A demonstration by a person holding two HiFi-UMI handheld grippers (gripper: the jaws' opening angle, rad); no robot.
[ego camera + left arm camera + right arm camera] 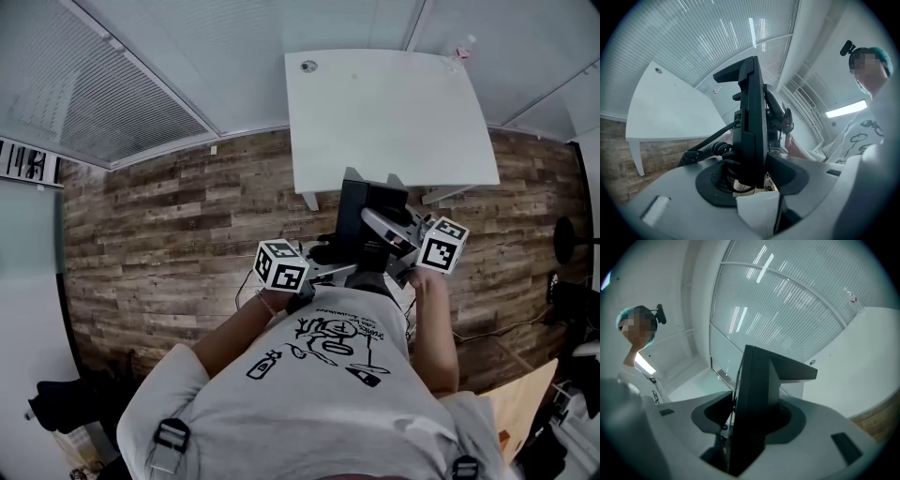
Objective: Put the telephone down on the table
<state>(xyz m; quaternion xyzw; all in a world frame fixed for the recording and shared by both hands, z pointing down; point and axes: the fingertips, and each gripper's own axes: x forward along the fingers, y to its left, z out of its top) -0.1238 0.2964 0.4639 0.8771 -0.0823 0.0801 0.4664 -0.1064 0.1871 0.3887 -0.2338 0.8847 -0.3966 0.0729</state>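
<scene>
Head view: telephone (367,208) gripped between left hand-held gripper (339,267) and right hand-held gripper (377,230), above wood floor (169,234); white table (394,122) just ahead.
Left gripper view: jaws clamp telephone; table beyond, leftward.
Right gripper view: jaws clamp telephone; slatted blinds (787,305) behind.

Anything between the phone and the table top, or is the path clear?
Nothing visible. The telephone, clamped by the left gripper and right gripper, hangs over the floor short of the table; only a bottle stands at its far right corner.

Black telephone (364,214); white table (394,117)
</scene>
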